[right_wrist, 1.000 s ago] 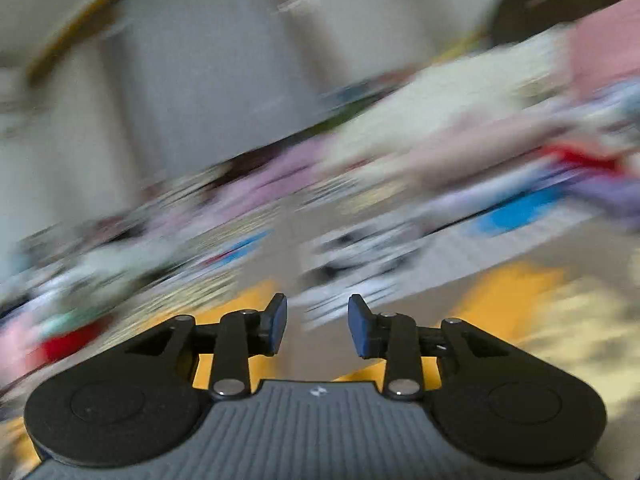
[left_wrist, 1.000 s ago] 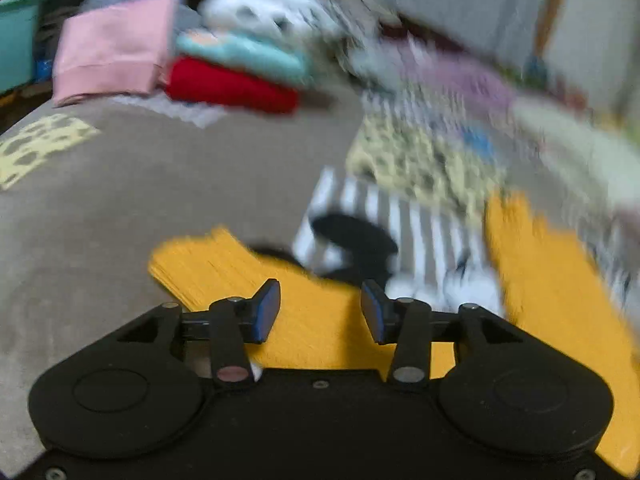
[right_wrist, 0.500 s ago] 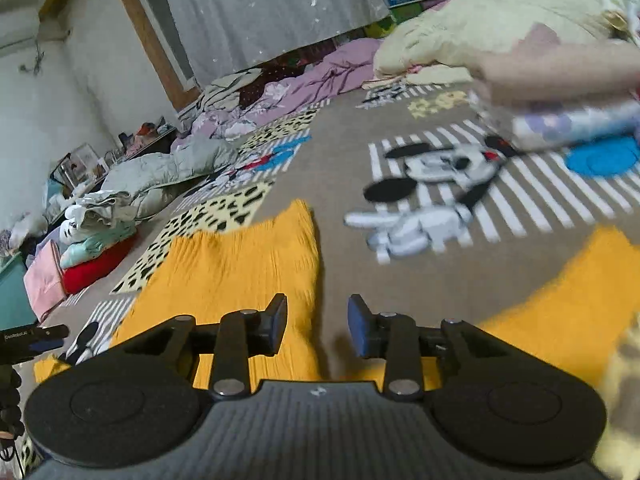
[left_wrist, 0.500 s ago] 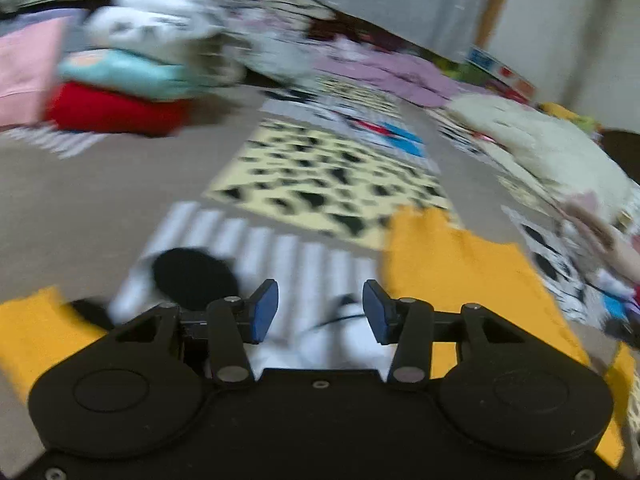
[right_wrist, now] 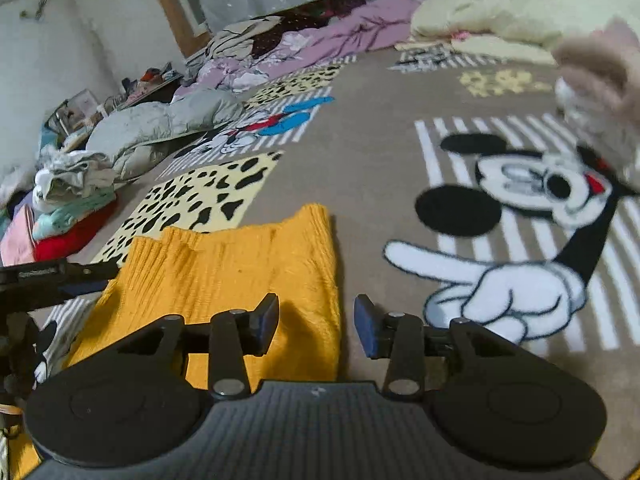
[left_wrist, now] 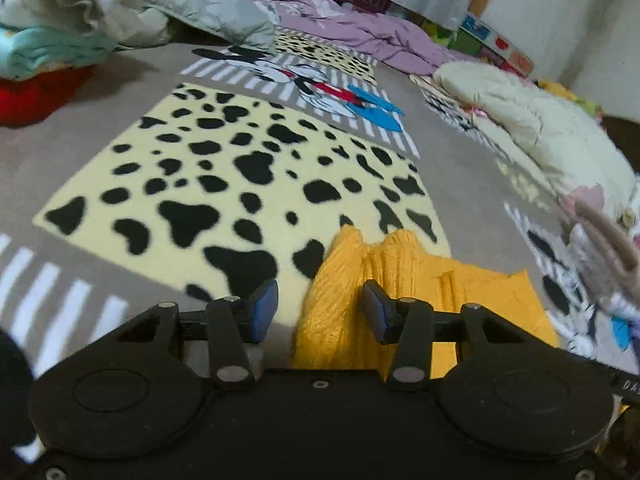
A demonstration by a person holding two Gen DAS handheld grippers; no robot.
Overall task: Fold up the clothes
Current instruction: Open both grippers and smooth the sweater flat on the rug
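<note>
An orange knitted garment [left_wrist: 404, 288] lies flat on the patterned carpet; it also shows in the right wrist view [right_wrist: 224, 276]. My left gripper [left_wrist: 318, 314] is open and empty, its jaws standing over the garment's left edge. My right gripper [right_wrist: 316, 322] is open and empty, its jaws standing over the garment's right edge. The left gripper's body shows at the left border of the right wrist view [right_wrist: 44, 280]. The near part of the garment is hidden under both grippers.
The carpet [left_wrist: 224, 176] has spotted yellow patches and cartoon mouse panels [right_wrist: 532, 208]. A stack of folded clothes [left_wrist: 44, 60] sits far left. Quilts and bedding [left_wrist: 532, 124] lie along the back and right. A pinkish pile [right_wrist: 600, 92] is at the right.
Both grippers have swung across the carpet and settled over the two edges of the orange garment. The views went from blurred to steady. Both stayed open.
</note>
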